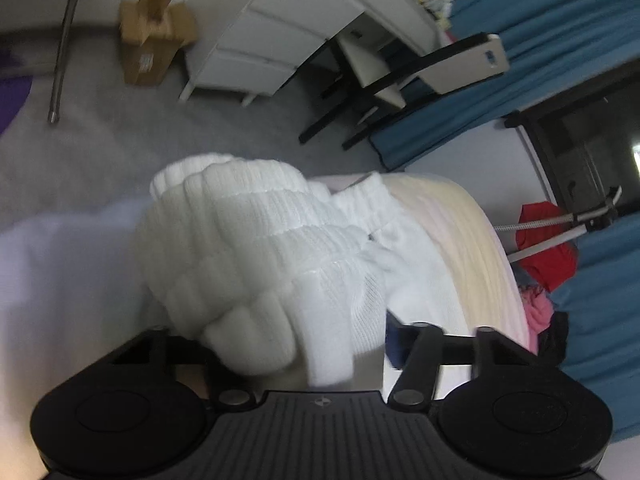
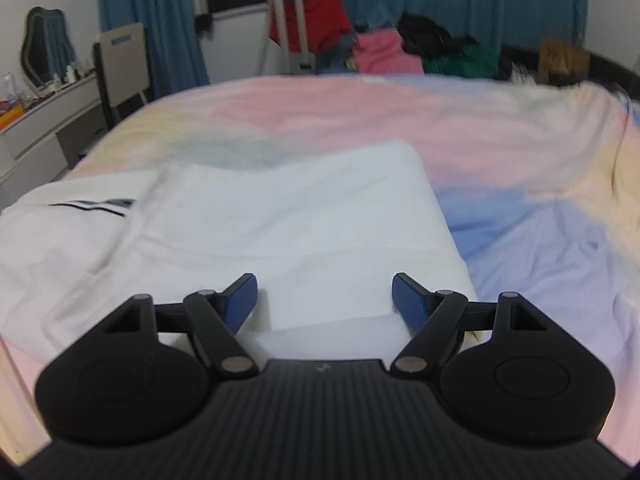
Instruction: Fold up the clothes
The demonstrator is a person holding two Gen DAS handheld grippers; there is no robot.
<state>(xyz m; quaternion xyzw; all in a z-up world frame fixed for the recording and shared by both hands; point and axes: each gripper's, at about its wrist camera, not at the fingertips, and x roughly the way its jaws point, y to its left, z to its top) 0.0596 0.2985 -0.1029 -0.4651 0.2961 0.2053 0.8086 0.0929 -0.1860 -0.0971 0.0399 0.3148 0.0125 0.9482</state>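
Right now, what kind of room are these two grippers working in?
Most likely a bedroom. The clothes lie on a bed with a pastel pink, yellow and blue sheet, a white dressing table with drawers stands beside it, and long blue curtains hang behind.

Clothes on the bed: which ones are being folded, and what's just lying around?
Being folded:
white ribbed garment
white shirt

Lying around:
cardboard box
chair
red garment
pink garment
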